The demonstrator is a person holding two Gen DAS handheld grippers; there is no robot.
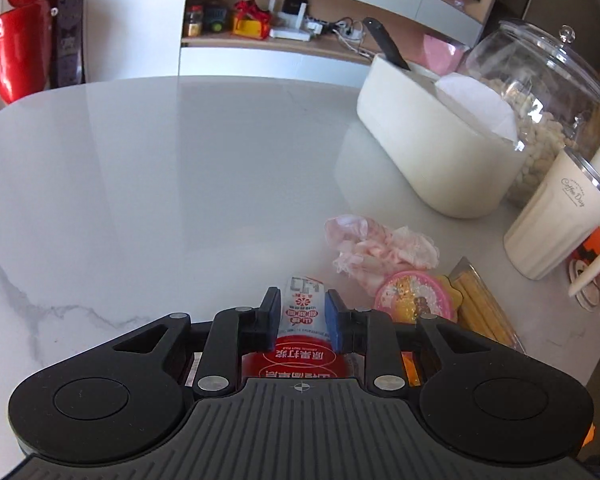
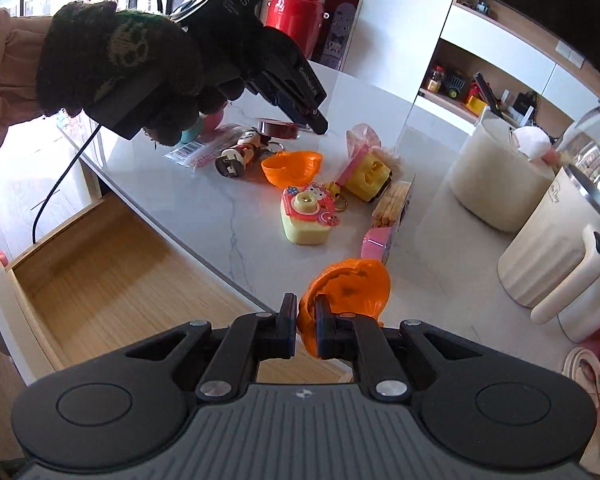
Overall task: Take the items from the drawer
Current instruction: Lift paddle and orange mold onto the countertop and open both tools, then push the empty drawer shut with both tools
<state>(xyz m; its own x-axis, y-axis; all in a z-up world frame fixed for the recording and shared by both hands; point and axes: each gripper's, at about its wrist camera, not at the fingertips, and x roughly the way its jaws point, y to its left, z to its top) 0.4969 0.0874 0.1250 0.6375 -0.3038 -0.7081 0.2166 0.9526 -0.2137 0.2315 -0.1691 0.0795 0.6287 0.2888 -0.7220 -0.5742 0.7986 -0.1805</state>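
Both grippers are loaded right now. The left gripper [image 1: 303, 322] has its jaws clenched on a red and white snack pouch [image 1: 303, 334], gripped near the narrow top end, and it hangs low over the table [image 1: 160, 168]; whether the pouch is touching the surface can't be told from the left wrist view. The right gripper [image 2: 302, 330] has its jaws pinched on the rim of an orange plastic shell [image 2: 345, 290], sitting right at the table edge above the drawer.

The drawer [image 2: 112, 280] is pulled out, and the part that shows looks bare wood, so it seems mostly emptied. Already out on the table: a toy camera [image 2: 305, 216], another orange shell half [image 2: 292, 166], a small figurine [image 2: 240, 152] and a yellow toy block [image 2: 369, 176].

What could go wrong:
- The shell is only held by a thin curved rim. If the grip slips, or it gets let go while hanging over the edge, it probably drops back into the drawer.
- The pouch is soft, so it may flop or slide out if swung fast.
- The landing area is crowded. Setting down carelessly could knock the toy camera, the pink crumpled wrapper [image 1: 373, 250] or the cream mug [image 2: 555, 252].
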